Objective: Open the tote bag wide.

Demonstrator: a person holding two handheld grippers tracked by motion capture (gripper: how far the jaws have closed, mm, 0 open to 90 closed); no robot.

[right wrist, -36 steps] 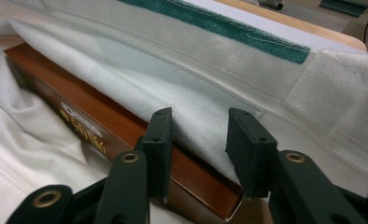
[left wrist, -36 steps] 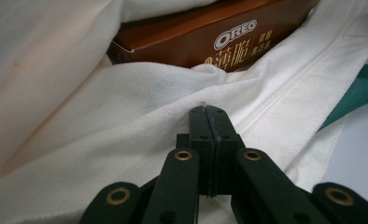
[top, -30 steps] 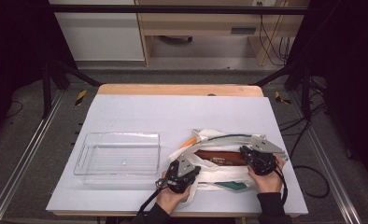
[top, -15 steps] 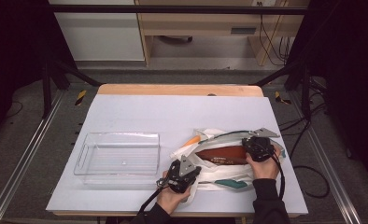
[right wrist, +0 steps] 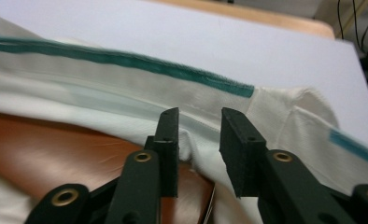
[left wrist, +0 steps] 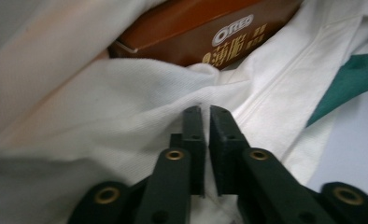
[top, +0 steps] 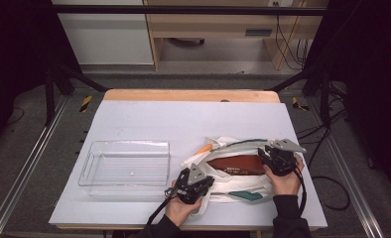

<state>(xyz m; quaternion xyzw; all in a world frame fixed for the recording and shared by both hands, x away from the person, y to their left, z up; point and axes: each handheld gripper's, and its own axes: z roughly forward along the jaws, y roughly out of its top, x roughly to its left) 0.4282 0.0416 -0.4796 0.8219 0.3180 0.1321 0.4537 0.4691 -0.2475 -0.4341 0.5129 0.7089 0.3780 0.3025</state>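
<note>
A white cloth bag (top: 222, 181) with green trim lies flat on the table's near right. A brown Oreo box (top: 235, 163) shows in its mouth. My left gripper (top: 205, 186) is at the bag's near left edge. In the left gripper view its jaws (left wrist: 205, 112) have just been opening and stand a narrow gap apart over a fold of the bag (left wrist: 102, 102), below the box (left wrist: 196, 28). My right gripper (top: 264, 154) is at the bag's right end. Its jaws (right wrist: 198, 119) have just been opening and stand apart in front of the green-edged rim (right wrist: 126, 88), with the box (right wrist: 56, 149) below.
An empty clear plastic tray (top: 129, 144) stands left of the bag. Something orange (top: 203, 148) pokes out at the bag's far left corner. The pale table top (top: 183, 119) stretches beyond the bag, with a wooden strip along its far edge.
My right gripper has shifted a little toward the far side at the bag's right end, and its jaws now stand apart. The left hand has stayed in place.
</note>
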